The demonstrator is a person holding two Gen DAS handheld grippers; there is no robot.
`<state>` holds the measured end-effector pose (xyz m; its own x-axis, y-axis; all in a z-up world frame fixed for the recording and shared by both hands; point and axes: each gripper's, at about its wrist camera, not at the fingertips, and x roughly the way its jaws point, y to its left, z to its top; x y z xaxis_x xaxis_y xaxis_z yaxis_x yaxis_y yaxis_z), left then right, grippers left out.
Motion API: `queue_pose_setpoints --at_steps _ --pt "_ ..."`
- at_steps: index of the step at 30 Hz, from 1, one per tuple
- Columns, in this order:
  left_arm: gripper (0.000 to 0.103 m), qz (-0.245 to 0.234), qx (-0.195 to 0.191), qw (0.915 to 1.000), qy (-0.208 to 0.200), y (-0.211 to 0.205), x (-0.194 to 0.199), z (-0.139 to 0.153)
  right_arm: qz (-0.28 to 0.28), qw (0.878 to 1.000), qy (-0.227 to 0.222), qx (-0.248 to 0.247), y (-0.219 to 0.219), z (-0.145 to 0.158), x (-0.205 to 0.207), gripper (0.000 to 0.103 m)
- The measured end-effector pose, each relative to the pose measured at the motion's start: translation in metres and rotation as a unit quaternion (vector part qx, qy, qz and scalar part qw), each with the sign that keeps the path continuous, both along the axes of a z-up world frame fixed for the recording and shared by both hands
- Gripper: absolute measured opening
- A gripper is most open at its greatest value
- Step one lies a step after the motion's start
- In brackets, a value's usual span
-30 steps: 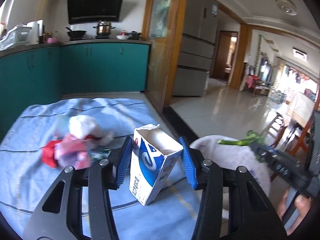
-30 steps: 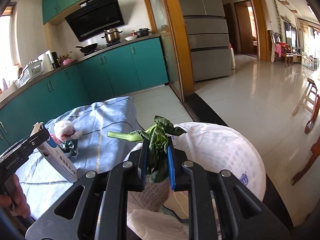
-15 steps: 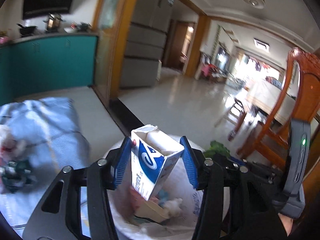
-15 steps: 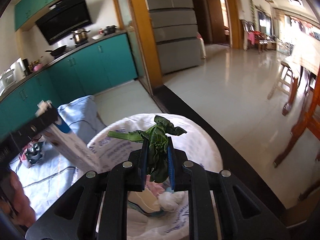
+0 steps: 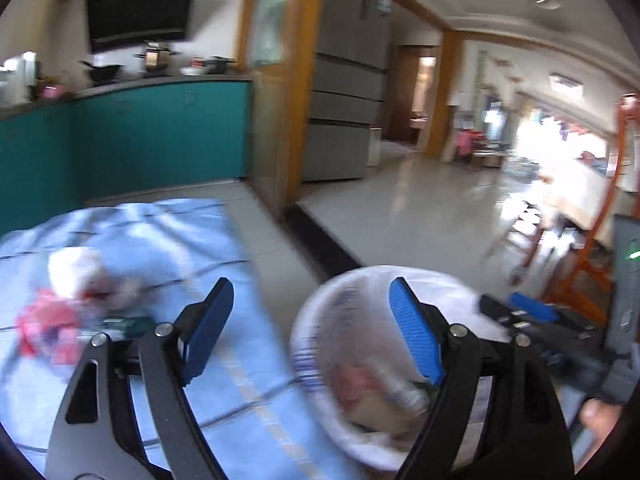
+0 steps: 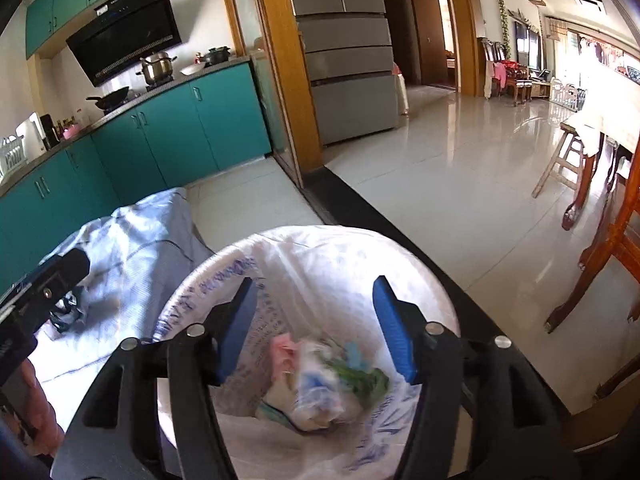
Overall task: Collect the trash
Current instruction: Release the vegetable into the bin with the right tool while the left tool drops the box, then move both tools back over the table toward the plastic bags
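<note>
My left gripper [image 5: 312, 332] hangs over the gap between the blue cloth [image 5: 168, 240] and the bin; its jaws are opening and nothing is between them. A blurred heap of red, pink and white trash [image 5: 68, 304] lies on the cloth to its left. The bin, lined with a white bag [image 6: 320, 236], sits right under my right gripper [image 6: 316, 332], whose jaws are also opening and empty. Inside lie a green leafy vegetable [image 6: 360, 378], a blue-and-white carton [image 6: 312, 390] and pink scraps. The bin's rim [image 5: 360, 276] and the right gripper [image 5: 516, 310] also show in the left wrist view.
Teal kitchen cabinets [image 6: 168, 136] stand behind the cloth, a grey fridge [image 6: 348, 60] beyond a wooden door frame. A dark threshold strip [image 6: 380, 216] runs past the bin. A red-brown wooden chair [image 6: 600, 264] stands right of it on the glossy tiled floor.
Both grippers have opened. The carton has left the left jaws and the greens the right jaws; both now lie in the bin. The left view has swung back toward the cloth.
</note>
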<state>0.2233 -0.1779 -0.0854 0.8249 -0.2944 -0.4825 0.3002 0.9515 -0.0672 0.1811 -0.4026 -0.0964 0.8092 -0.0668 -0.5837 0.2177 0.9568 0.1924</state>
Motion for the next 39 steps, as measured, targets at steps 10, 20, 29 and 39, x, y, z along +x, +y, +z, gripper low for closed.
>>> queue_pose_setpoints --at_steps 10,20,29,39 --pt "0.083 0.196 0.092 0.9759 -0.03 0.11 0.001 0.018 0.167 0.986 0.005 0.012 0.118 0.013 0.046 0.07" --pt "0.085 0.289 0.049 0.9558 0.027 0.226 -0.002 0.016 0.273 0.96 0.055 0.017 0.226 -0.013 0.085 0.07" --pt "0.085 0.302 0.054 0.9509 0.044 0.256 -0.004 0.013 0.273 0.958 0.075 0.039 0.248 -0.023 0.106 0.087" --pt "0.087 0.316 0.069 0.9447 0.054 0.277 -0.004 0.005 0.319 0.944 0.078 0.04 0.278 -0.028 0.111 0.066"
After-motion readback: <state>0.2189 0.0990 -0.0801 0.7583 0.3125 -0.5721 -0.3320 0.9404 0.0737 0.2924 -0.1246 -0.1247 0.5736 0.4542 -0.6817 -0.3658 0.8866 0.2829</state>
